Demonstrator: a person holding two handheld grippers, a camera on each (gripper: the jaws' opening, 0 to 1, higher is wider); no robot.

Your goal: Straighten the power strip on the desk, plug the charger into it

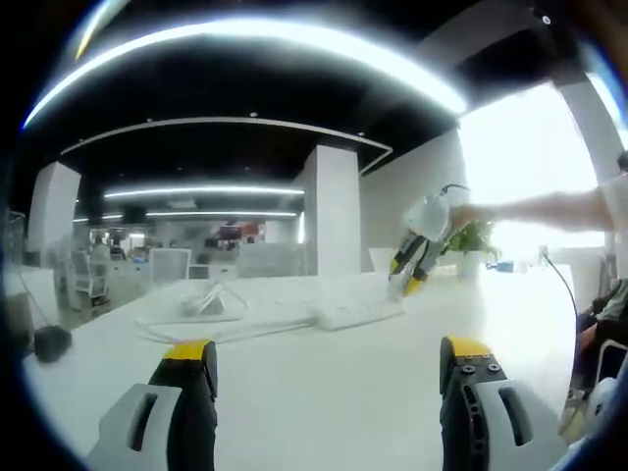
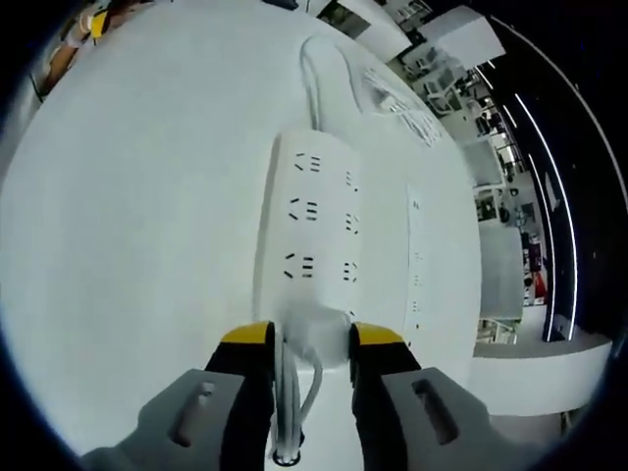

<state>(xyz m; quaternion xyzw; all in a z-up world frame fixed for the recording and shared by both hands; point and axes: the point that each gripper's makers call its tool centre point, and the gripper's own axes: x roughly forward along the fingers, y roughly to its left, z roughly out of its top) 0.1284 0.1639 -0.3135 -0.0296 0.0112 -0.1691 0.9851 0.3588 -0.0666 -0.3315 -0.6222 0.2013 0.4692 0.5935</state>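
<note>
Right gripper view: right gripper (image 2: 309, 343) clamps the charger (image 2: 312, 339) above the power strip (image 2: 306, 231) for plugging in, while the left gripper (image 1: 329, 368), jaws apart, waits over the desk (image 1: 324, 392).

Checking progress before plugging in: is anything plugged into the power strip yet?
No. Every socket visible on the power strip is empty; the right gripper grips its end.

Open-plan office, shown by rows of desks and chairs (image 1: 169, 265), long ceiling light strips (image 1: 201, 191), white pillars (image 1: 332, 211).

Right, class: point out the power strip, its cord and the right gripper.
power strip (image 2: 319, 235): right gripper view, socket face.
cord (image 2: 312, 69): right gripper view, far end leaving the strip.
right gripper (image 1: 410, 278): left gripper view, yellow fingertips.
</note>
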